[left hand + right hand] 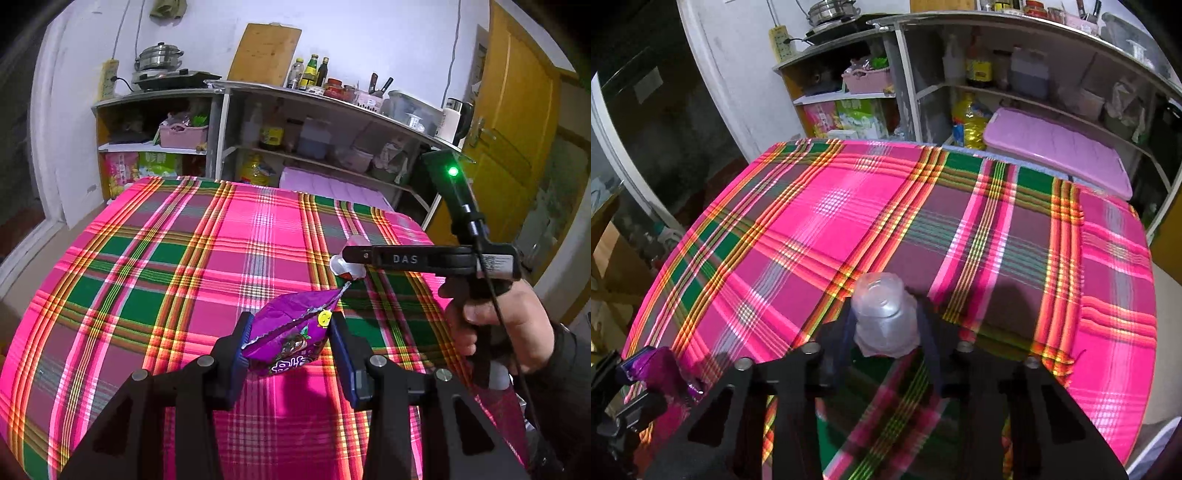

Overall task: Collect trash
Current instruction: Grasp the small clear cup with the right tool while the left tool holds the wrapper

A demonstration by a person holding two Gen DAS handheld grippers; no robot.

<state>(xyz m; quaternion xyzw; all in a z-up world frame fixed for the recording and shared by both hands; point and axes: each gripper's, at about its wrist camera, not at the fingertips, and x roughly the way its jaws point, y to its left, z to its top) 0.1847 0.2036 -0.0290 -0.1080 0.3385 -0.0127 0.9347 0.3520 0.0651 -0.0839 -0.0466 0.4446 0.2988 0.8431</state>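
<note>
We are holding a crumpled purple snack wrapper (pixel 291 338) in the left gripper (pixel 291 345), its jaws standing fairly wide and pressing on both sides, above the plaid-covered bench (pixel 166 258). To the right, our right gripper (pixel 886 325) is gripping what seems, through blur, a small translucent plastic cup (pixel 884 314), jaws narrowly closed on it.

The letters "DAS" stand in pale capitals on the black body of the right gripper (pixel 399 258), right of centre in the left wrist view. A white label with fine print sits at its right end, too small to read. The crumpled purple foil snack wrapper (pixel 291 338) carries a yellow smiley sticker and white characters, only partly visible and unreadable.
</note>
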